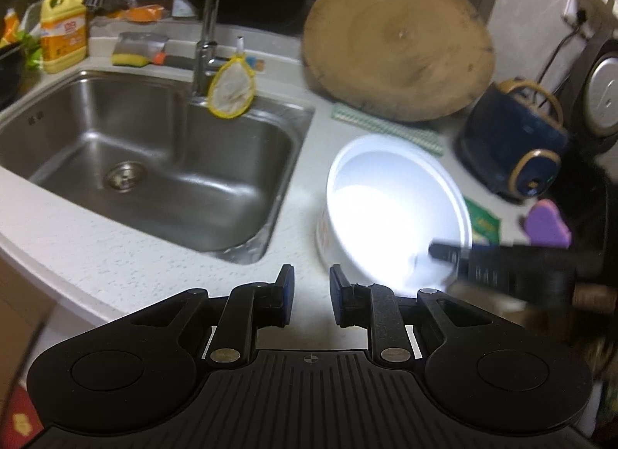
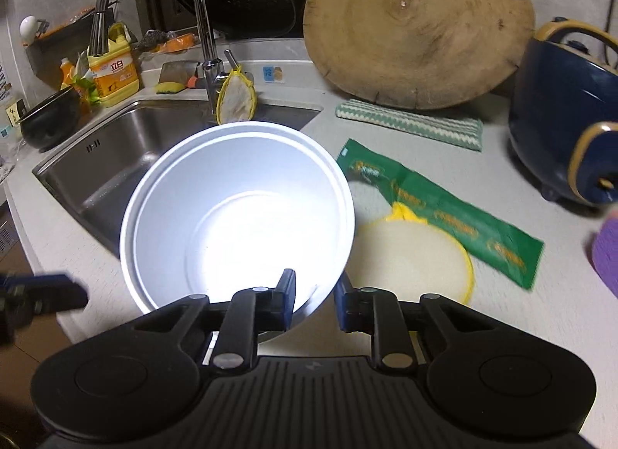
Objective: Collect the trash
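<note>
A white disposable bowl [image 2: 231, 217] stands empty on the pale counter, right of the sink, tipped a little toward me. My right gripper [image 2: 314, 286] straddles its near rim, one finger inside and one outside, shut on the wall. In the left wrist view the bowl [image 1: 386, 209] shows with the right gripper [image 1: 436, 250] blurred at its right rim. A green snack wrapper [image 2: 444, 213] lies flat to the bowl's right, over a round white pad with a yellow edge [image 2: 413, 255]. My left gripper [image 1: 311, 283] hovers open and empty over the counter between sink and bowl.
The steel sink [image 1: 96, 109] with a tall tap [image 2: 201, 24] fills the left. A round wooden board [image 2: 417, 24] leans on the back wall, with a striped cloth [image 2: 409, 124] below it. A dark blue appliance [image 2: 560, 101] and a purple object [image 2: 606, 255] sit right.
</note>
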Available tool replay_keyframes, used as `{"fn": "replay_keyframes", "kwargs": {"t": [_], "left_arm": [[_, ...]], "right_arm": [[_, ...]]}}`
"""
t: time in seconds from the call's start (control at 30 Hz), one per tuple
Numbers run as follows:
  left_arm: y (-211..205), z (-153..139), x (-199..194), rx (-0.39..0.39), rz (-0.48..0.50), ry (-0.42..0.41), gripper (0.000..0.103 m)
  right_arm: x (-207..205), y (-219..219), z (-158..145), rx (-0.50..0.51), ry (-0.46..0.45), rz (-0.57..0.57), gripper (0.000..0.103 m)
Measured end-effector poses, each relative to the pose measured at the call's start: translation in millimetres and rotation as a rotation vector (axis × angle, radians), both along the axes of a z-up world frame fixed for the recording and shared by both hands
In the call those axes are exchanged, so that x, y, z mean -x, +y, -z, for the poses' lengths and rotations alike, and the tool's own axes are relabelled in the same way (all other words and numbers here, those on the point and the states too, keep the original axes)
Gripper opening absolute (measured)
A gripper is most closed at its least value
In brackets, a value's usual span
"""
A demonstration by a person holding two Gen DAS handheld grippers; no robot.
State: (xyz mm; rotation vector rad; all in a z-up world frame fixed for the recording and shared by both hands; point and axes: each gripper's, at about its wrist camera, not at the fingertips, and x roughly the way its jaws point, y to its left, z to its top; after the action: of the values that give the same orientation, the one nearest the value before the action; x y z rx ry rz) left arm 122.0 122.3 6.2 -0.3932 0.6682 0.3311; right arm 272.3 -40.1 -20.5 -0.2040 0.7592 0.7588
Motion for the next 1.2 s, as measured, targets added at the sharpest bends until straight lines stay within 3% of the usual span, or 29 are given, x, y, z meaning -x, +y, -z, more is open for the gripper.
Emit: {"fn": "replay_keyframes", "kwargs": {"t": [0.2, 0.7, 0.93, 1.07, 1.2], "left_arm": [[7.8, -3.7, -8.1, 0.055, 0.044, -0.053, 0.023], [-4.4, 21.5, -34.8, 0.052, 0.095, 0.027, 0.024], [-6.9, 27.3, -41.8, 0.076, 0.1, 0.035, 0.024], [-8.8, 28.2, -43.6, 0.052, 0.087, 0.049, 0.024], [-2.5, 26.6, -39.5, 0.038, 0.035, 0.046, 0.024]], "right_arm": [[22.9, -22.2, -7.3, -0.018, 0.015, 0.049, 0.021], [38.8, -43.5, -13.6, -0.031, -0.01, 0.058, 0.022], [32.4, -51.8, -21.7, -0.054, -0.045, 0.047, 0.04], [19.8, -70.8, -34.1, -0.096, -0.108, 0.108, 0.066], [-16.7, -87.3, -28.3, -0.085, -0.086, 0.206, 0.066]]}}
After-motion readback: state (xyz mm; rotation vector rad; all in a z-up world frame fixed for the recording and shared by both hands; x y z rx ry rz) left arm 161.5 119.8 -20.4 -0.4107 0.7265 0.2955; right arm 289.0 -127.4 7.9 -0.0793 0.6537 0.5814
